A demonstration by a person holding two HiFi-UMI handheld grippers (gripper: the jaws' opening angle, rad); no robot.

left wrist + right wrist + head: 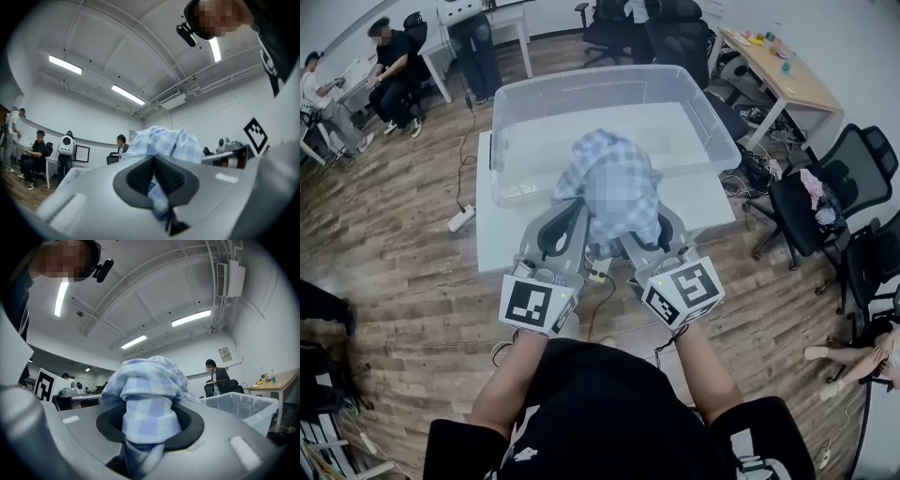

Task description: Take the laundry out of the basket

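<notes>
A blue-and-white checked garment is bunched up in the air, raised in front of the clear plastic basket. Both grippers hold it from below and point upward. My left gripper is shut on a thin fold of the checked garment, the dark pads nearly touching. A thick roll of the same checked garment fills my right gripper, whose pads press on it. The basket looks empty inside.
The basket stands on a white table. Black office chairs are on the right, a wooden desk at the back right. A power strip lies on the wood floor at the left. People sit at the far left.
</notes>
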